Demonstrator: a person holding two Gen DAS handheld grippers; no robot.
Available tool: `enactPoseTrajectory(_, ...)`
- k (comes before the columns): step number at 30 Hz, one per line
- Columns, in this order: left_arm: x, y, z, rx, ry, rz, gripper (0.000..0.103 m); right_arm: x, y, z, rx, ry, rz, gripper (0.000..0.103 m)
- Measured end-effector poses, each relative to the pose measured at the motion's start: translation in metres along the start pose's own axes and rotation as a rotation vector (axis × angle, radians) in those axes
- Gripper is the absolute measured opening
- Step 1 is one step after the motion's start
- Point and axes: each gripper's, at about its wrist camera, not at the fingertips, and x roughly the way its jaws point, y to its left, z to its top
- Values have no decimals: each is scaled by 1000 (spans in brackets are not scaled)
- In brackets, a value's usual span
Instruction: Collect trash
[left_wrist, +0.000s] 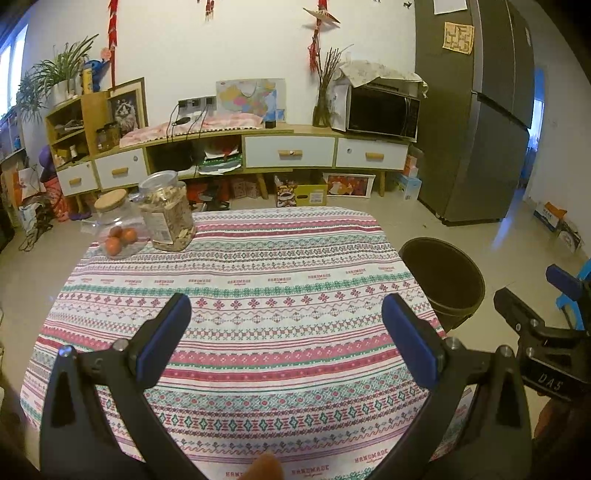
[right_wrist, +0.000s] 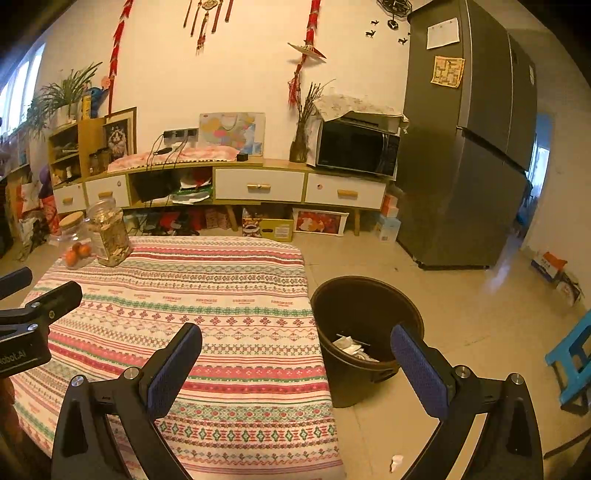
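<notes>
**Mia:** Across the near part of the room sits the big table (left_wrist: 258, 258) with its stripy cloth. Why is the black bin (right_wrist: 365, 325) on the floor just beside its right edge?

**Ben:** I think so trash can go from the table right into it. Look in the right camera view. You can see down inside, and white crumpled paper (right_wrist: 351, 345) is lying at the bottom.

**Mia:** The left camera only shows the bin's dark inside. No paper shows there.

**Ben:** Right. The tall jar of snacks (left_wrist: 168, 210) and the round jar with the cork lid (left_wrist: 118, 229) stand at the far left corner. I guess they are kept out of the way.

**Mia:** What about the grippers?

**Ben:** The left gripper (left_wrist: 286, 314) hangs over the near middle of the table. Its blue fingers are spread wide and hold nothing. The right gripper (right_wrist: 295, 347) is spread wide too, also with nothing in it. One finger is over the table and one is over the bin.

**Mia:** Is any trash left?

**Ben:** The cloth looks bare. But the right camera shows a little white scrap (right_wrist: 396, 461) on the floor, near the table's corner. The left camera misses it.
</notes>
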Motion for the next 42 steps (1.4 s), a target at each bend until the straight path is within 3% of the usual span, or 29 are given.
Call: enactPoseTrajectory(42,2,-4,-4,23,29,13,102,-4,-1,1,-1,-6,-14,103)
